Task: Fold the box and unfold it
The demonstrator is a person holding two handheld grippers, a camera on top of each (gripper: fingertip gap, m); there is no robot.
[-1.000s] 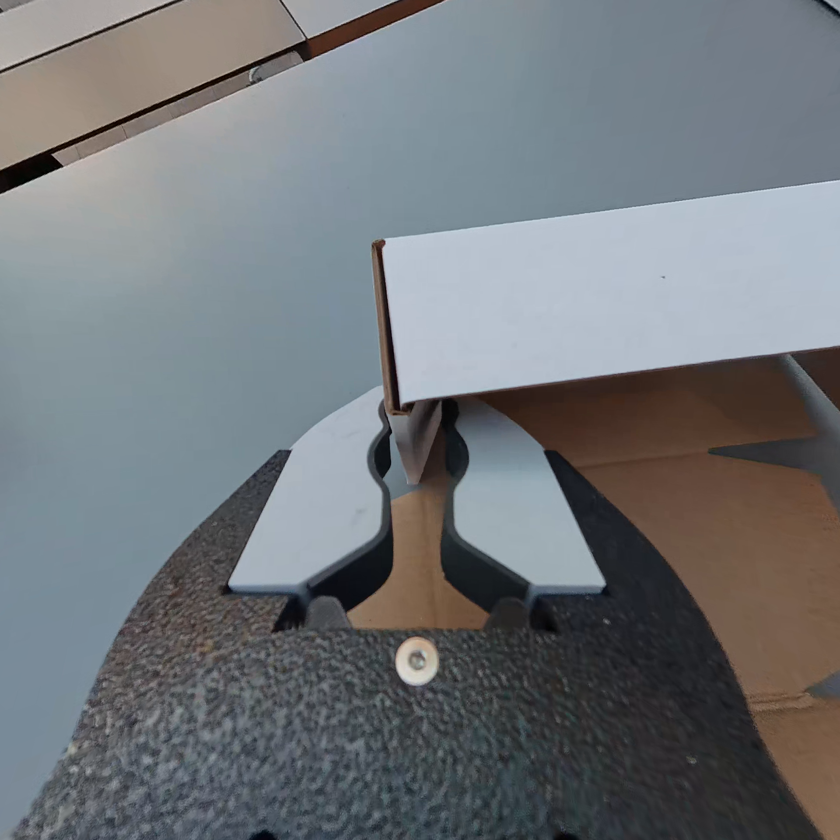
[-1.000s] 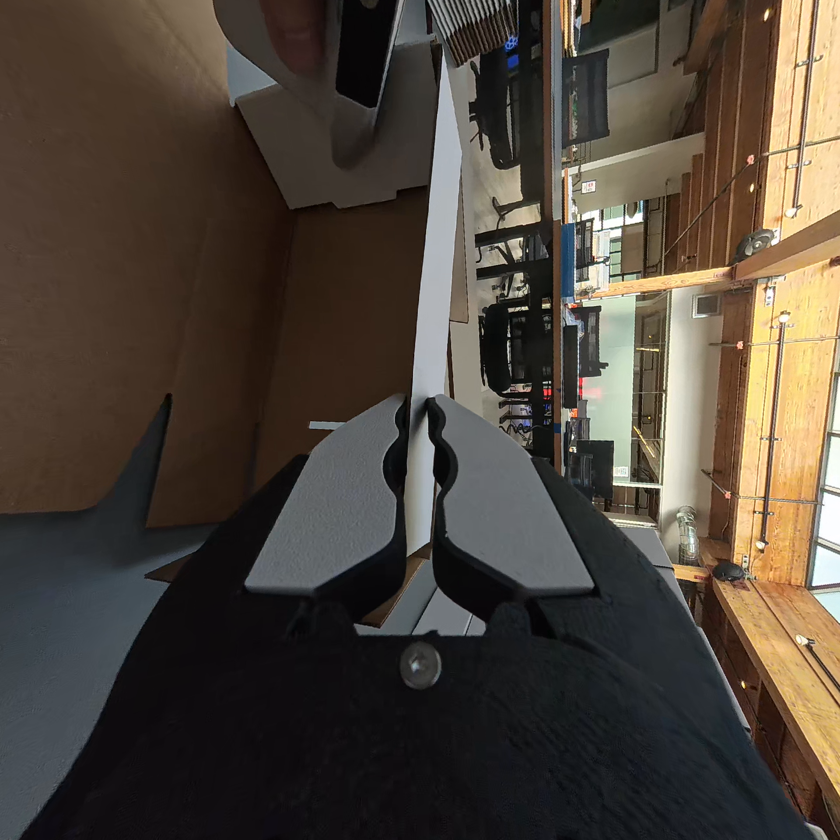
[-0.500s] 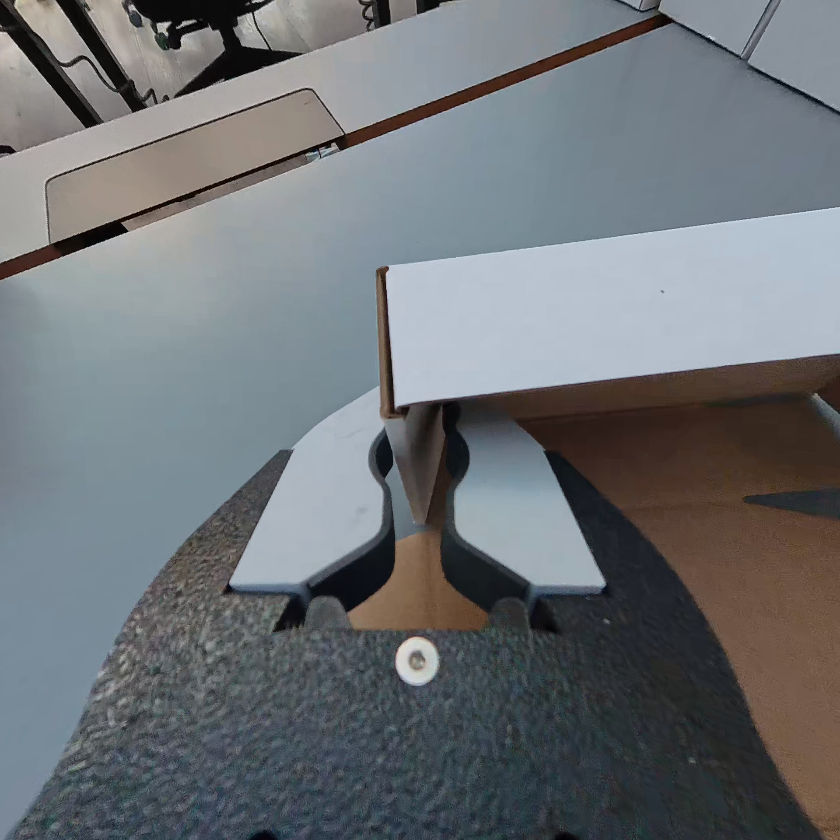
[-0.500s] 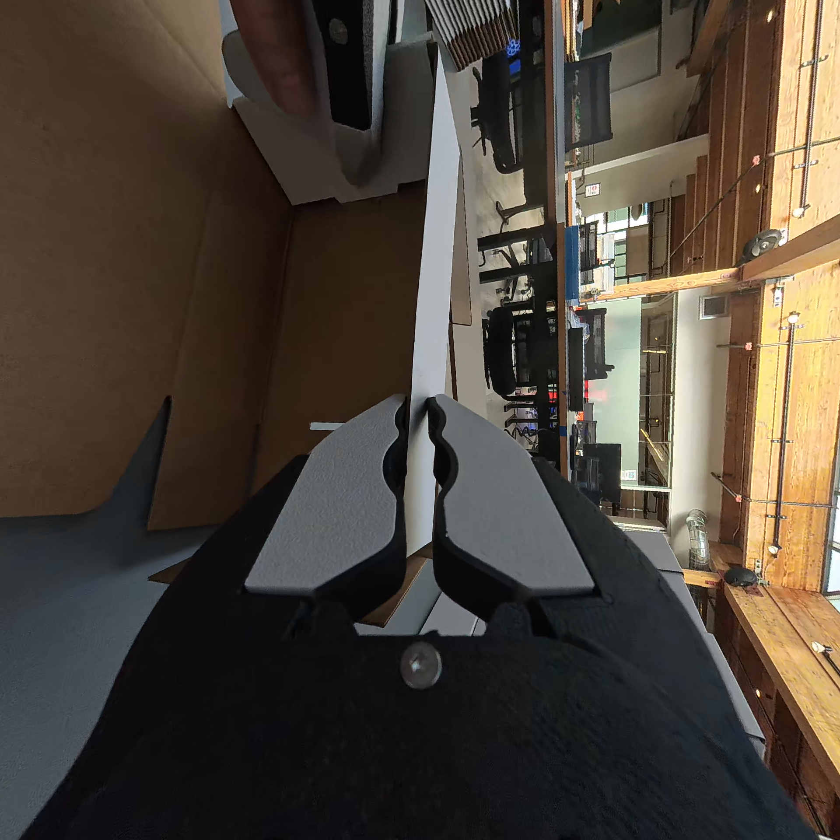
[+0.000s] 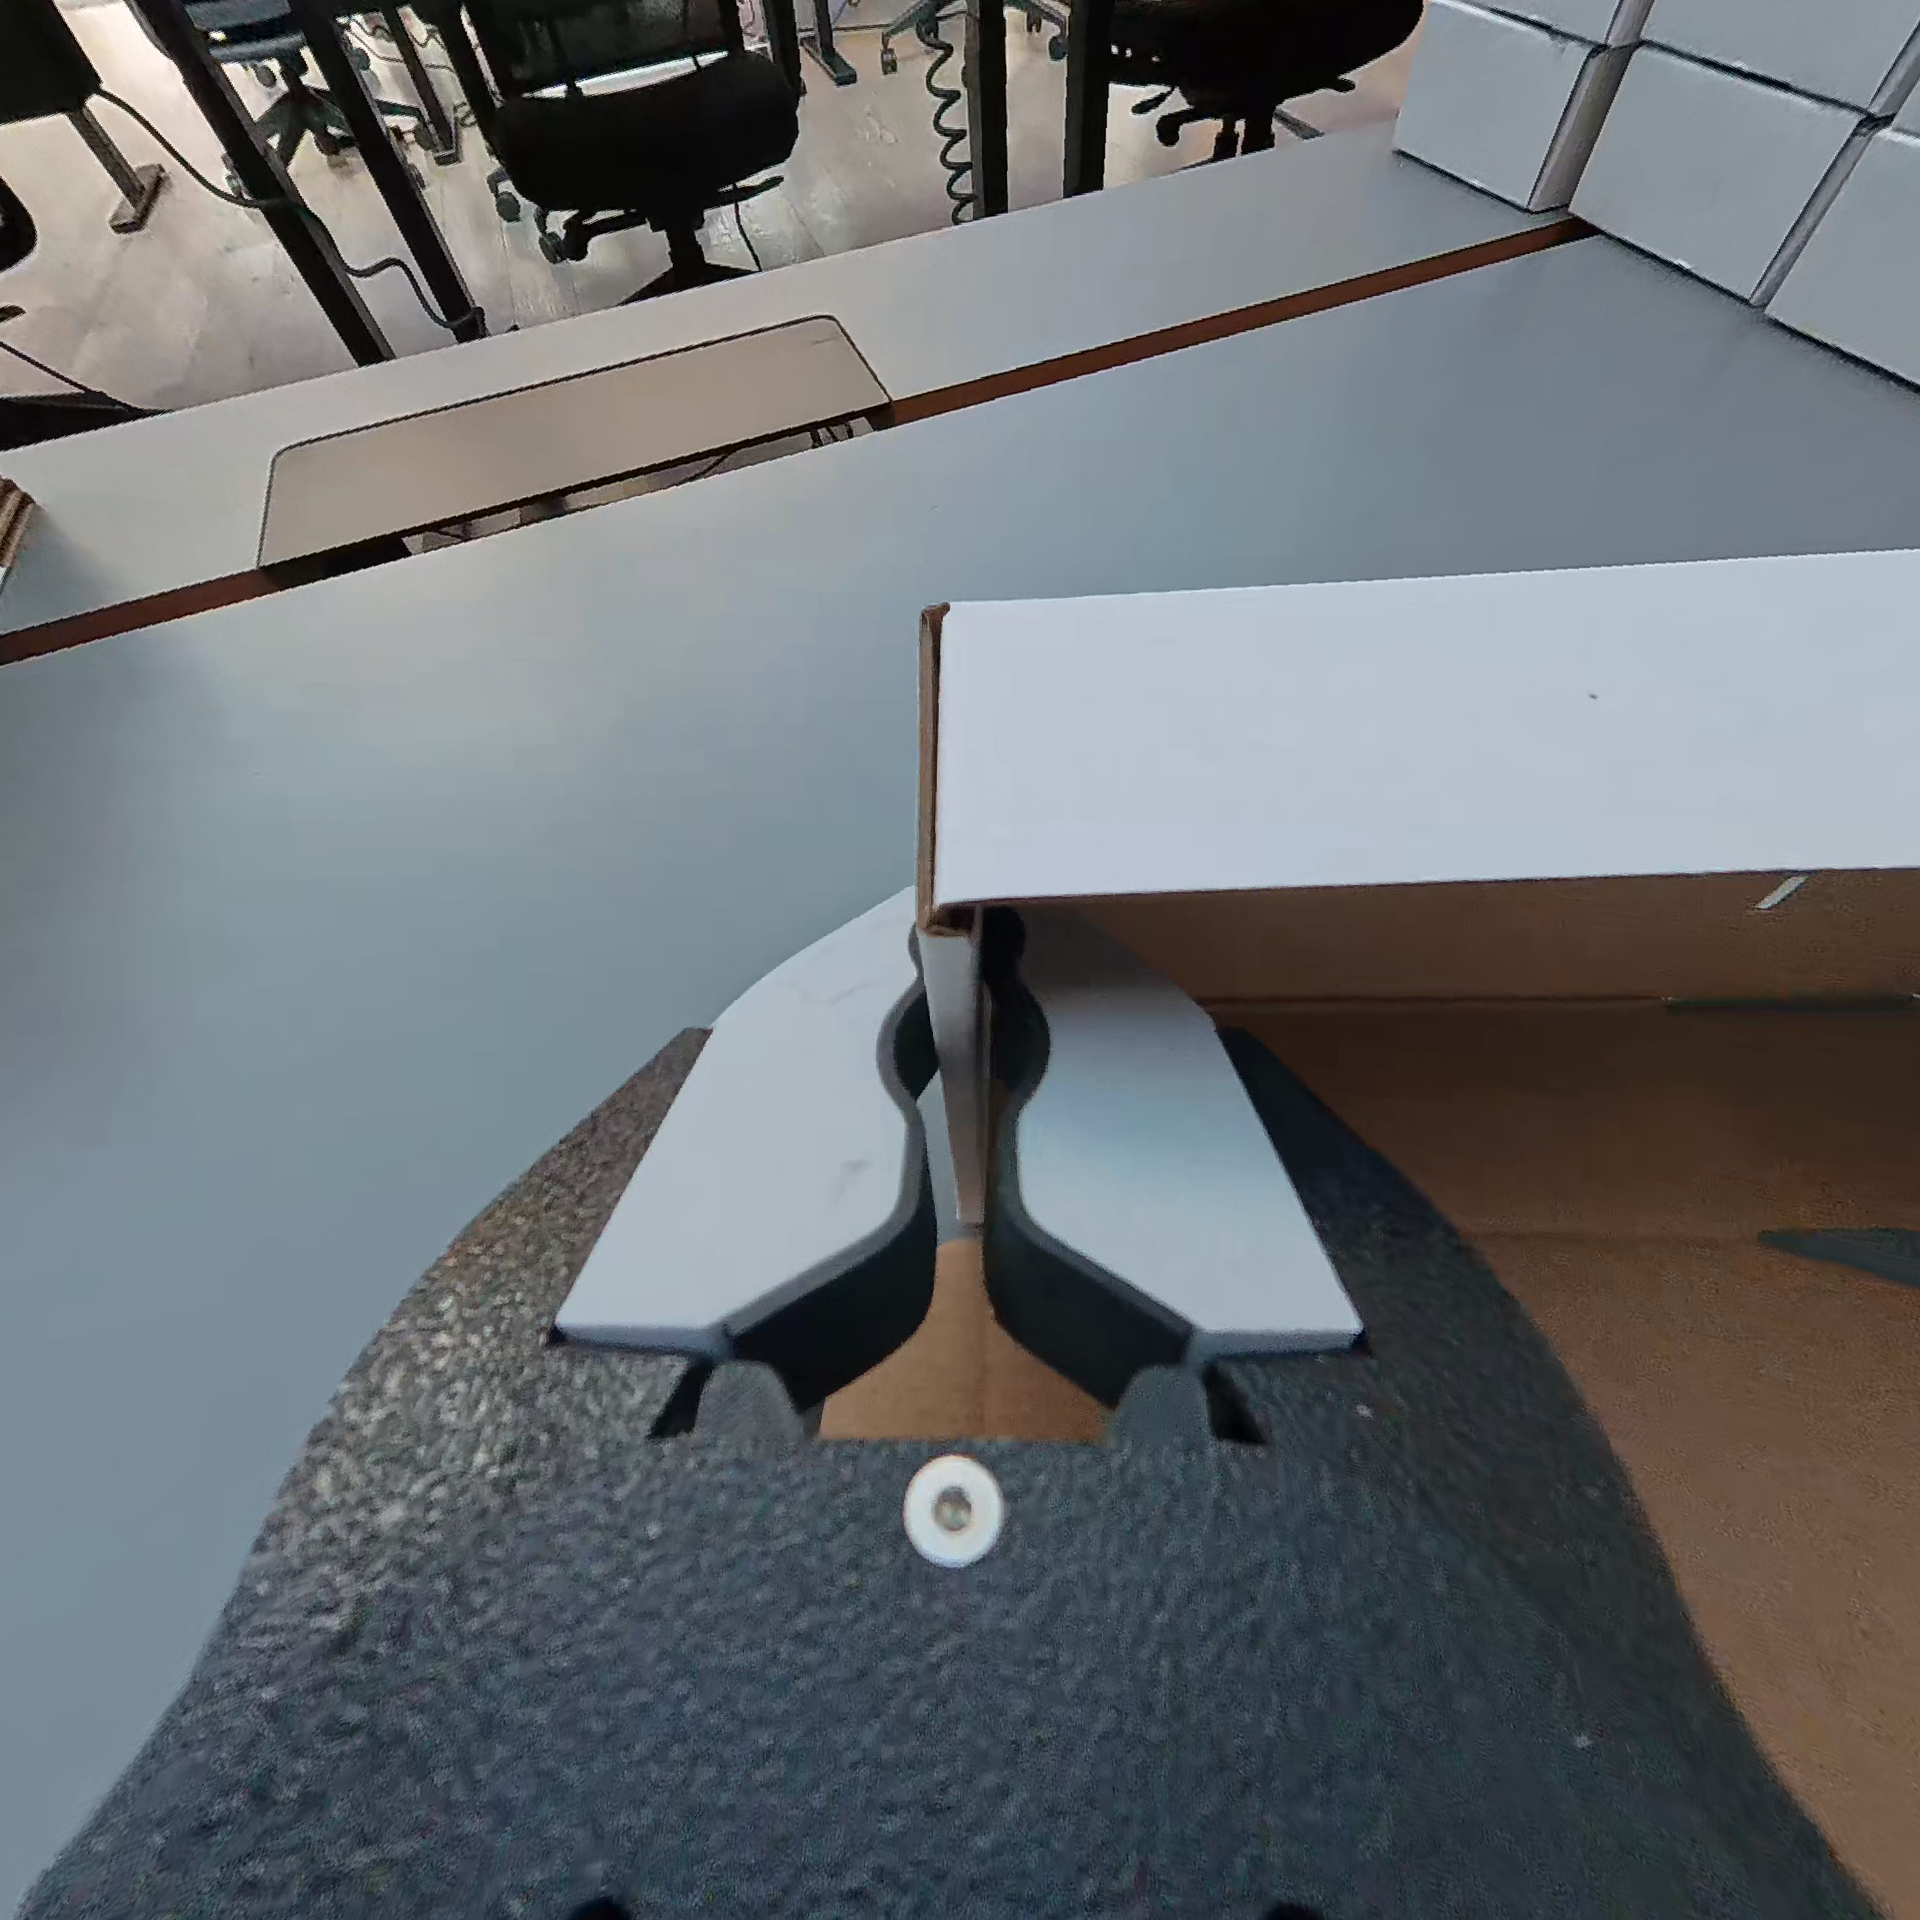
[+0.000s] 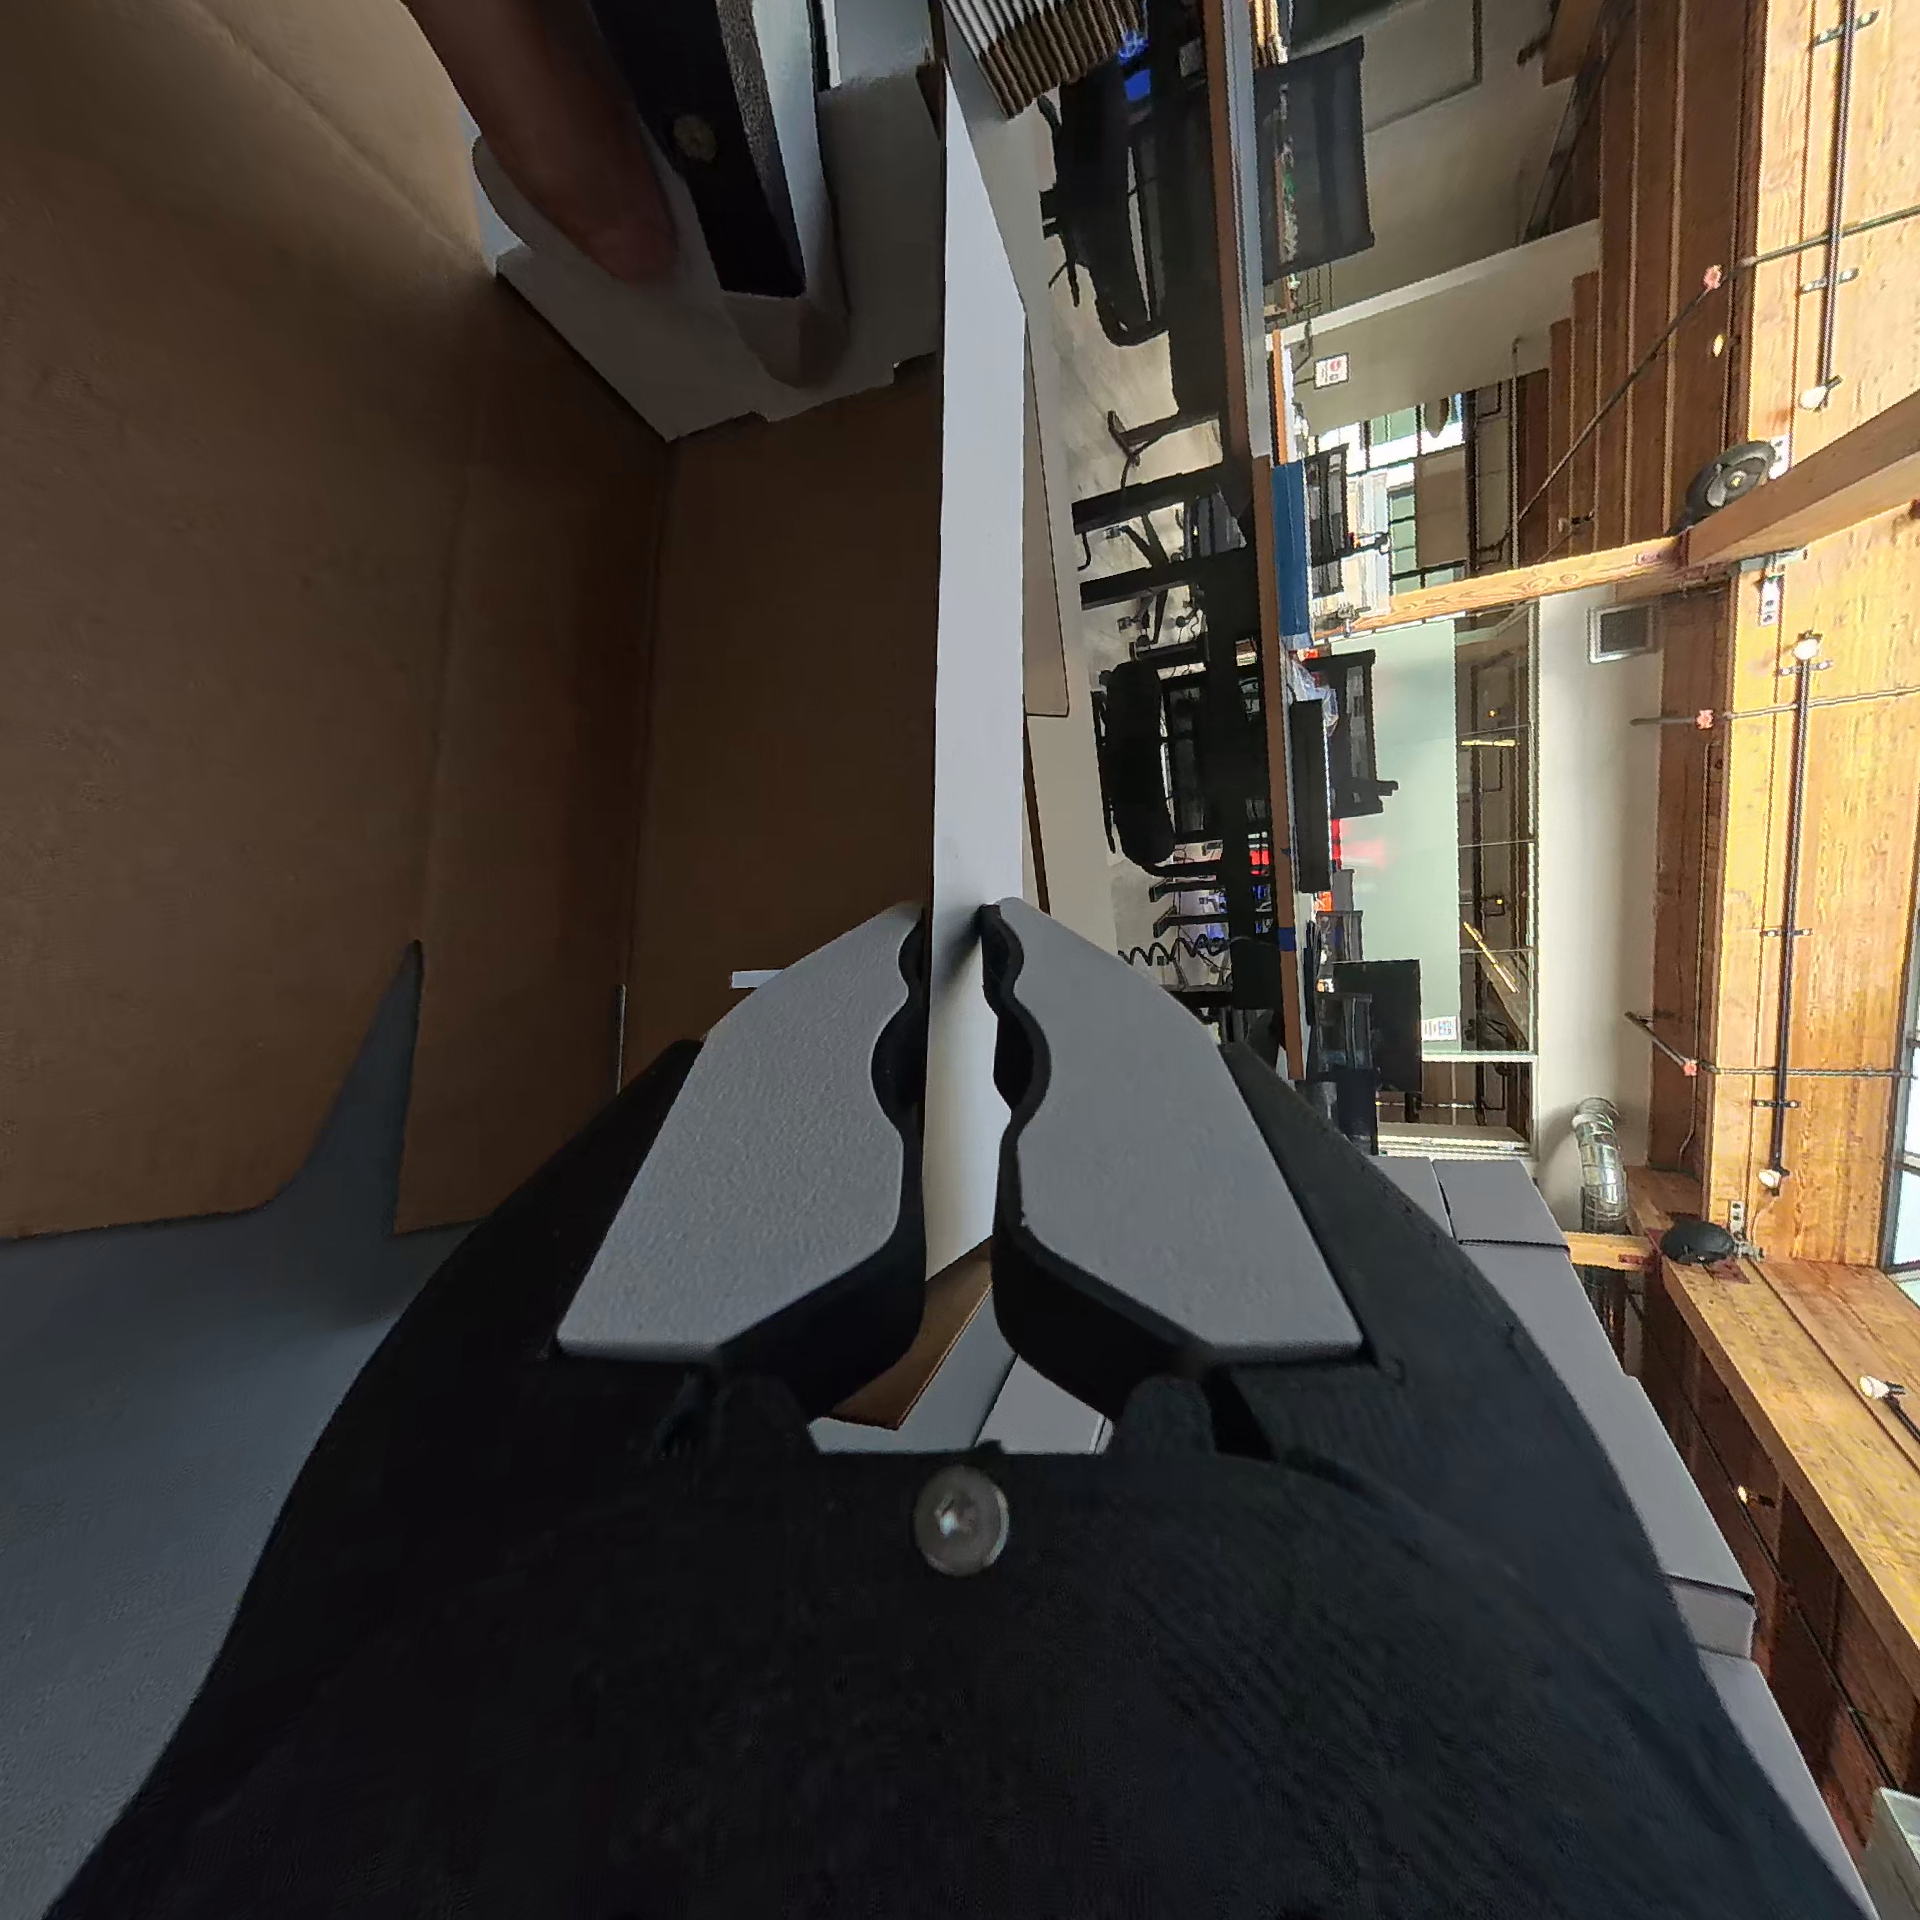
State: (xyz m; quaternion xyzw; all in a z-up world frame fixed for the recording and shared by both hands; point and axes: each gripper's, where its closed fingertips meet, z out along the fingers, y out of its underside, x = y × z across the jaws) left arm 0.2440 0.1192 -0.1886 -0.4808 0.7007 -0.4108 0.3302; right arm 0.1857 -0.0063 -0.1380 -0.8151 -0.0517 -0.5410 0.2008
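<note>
While the left gripper [image 5: 961, 997] stood pinched together on a narrow white flap [image 5: 956, 1081] of the box [image 5: 1403, 758], that flap ran straight up between its grey fingers [image 5: 769, 1153] toward 12 o'clock, where it met the corner of the box's raised white wall. From that corner the wall stretched away toward 3 o'clock, white on the outer face and brown along its cut edge. At 4 o'clock from the tips lay the box's brown inner floor [image 5: 1558, 1299], flat on the grey table [image 5: 416, 831]. Beyond the table edge at 11 o'clock stood a black office chair [image 5: 634, 125], and at 1 o'clock a stack of white boxes [image 5: 1714, 156] sat on the far table corner.

In the right wrist view the right gripper [image 6: 954, 920] was likewise clamped, its tips closed on the thin white edge of the box's side wall [image 6: 977, 623], which ran from the tips to 12 o'clock. At 9 o'clock spread the brown inside of the box, with a notch in its lower edge showing the grey table at 8 o'clock. At 11 o'clock the other gripper [image 6: 727, 156] and a person's fingertip [image 6: 613, 197] rested against a white end flap [image 6: 665, 343]. Toward 3 o'clock were wooden beams [image 6: 1766, 727] and a windowed office.
</note>
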